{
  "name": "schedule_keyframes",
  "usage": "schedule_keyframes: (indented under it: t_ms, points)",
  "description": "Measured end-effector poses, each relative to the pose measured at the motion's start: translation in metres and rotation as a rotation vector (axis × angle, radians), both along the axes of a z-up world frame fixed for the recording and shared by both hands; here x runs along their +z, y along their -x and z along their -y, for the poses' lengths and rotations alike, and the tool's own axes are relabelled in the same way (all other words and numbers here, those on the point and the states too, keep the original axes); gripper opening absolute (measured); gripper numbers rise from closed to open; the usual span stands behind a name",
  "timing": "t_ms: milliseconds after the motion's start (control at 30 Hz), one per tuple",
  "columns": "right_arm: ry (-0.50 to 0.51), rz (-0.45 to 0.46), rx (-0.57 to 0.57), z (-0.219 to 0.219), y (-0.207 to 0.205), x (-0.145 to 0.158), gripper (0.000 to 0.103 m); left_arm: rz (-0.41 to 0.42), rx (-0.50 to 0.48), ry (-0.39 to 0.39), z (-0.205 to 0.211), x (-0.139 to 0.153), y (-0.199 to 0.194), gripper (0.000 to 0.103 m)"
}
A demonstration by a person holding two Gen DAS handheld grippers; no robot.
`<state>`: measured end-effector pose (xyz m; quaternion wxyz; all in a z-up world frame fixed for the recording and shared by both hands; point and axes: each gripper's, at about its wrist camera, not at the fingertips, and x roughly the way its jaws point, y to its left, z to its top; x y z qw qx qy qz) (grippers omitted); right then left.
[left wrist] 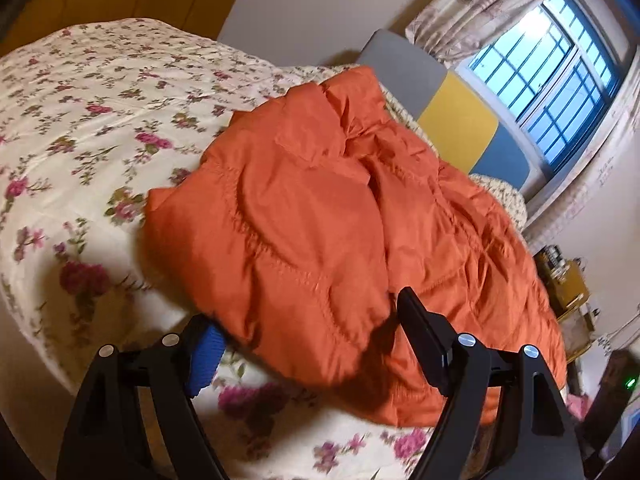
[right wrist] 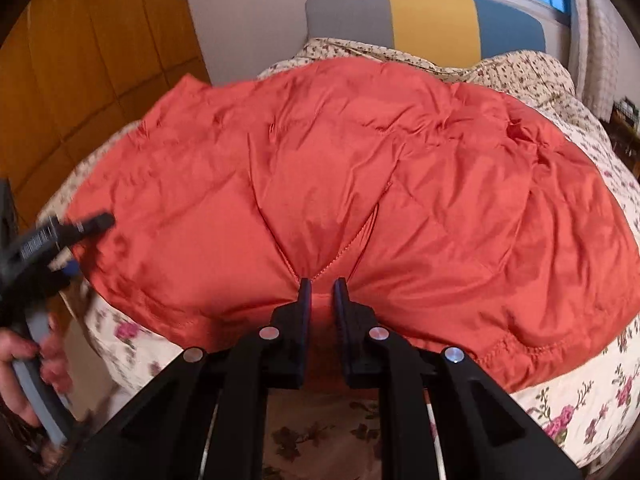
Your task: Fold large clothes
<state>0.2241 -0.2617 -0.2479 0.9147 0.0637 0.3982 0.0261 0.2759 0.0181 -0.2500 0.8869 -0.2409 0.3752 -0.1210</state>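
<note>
Right gripper (right wrist: 322, 286) pinches near hem of puffy orange quilted jacket (right wrist: 340, 184) on floral bed (right wrist: 580, 396) for folding; left gripper (left wrist: 304, 316) gapes wide, empty.

A bed under a cream floral quilt (left wrist: 80, 92) fills the near scene, with a padded headboard (right wrist: 432, 20) of grey, yellow and blue panels at its far end. Behind the headboard a barred window (left wrist: 560, 68) shows bluish daylight, with pale patterned curtains (left wrist: 480, 8) beside it. A yellow-brown panelled wardrobe (right wrist: 80, 72) stands on the left beside a plain pale wall (left wrist: 312, 8).
</note>
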Motion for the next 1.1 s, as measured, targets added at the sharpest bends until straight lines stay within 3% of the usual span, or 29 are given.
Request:
schedule_keyframes:
  t_ms: [300, 400, 467, 567, 633, 733, 833, 1100]
  points:
    - [-0.004, 0.010, -0.004, -0.002, 0.003, -0.013, 0.011, -0.002, 0.121, 0.202, -0.010, -0.006, -0.012, 0.080]
    - [0.000, 0.011, -0.006, -0.003, 0.004, -0.012, 0.011, -0.027, 0.146, 0.294, -0.014, -0.006, -0.008, 0.070]
    - [-0.006, 0.011, -0.007, -0.001, 0.005, -0.013, 0.011, -0.047, 0.135, 0.326, -0.012, -0.007, -0.009, 0.070]
    - [-0.024, 0.009, -0.012, 0.002, 0.005, -0.012, 0.011, -0.050, 0.115, 0.283, -0.005, -0.006, -0.012, 0.056]
    - [-0.025, 0.007, -0.011, 0.002, 0.005, -0.010, 0.011, -0.057, 0.126, 0.311, -0.008, -0.007, -0.014, 0.039]
    - [-0.030, 0.004, -0.014, 0.003, 0.005, -0.010, 0.011, -0.037, 0.139, 0.322, -0.008, 0.005, -0.013, 0.026]
    - [-0.052, 0.006, -0.020, 0.006, 0.006, -0.011, 0.011, 0.057, 0.100, 0.235, 0.005, 0.032, -0.007, 0.021]
    - [-0.099, 0.008, -0.033, 0.019, 0.004, -0.013, 0.011, 0.271, -0.030, 0.064, 0.048, 0.091, 0.012, 0.021]
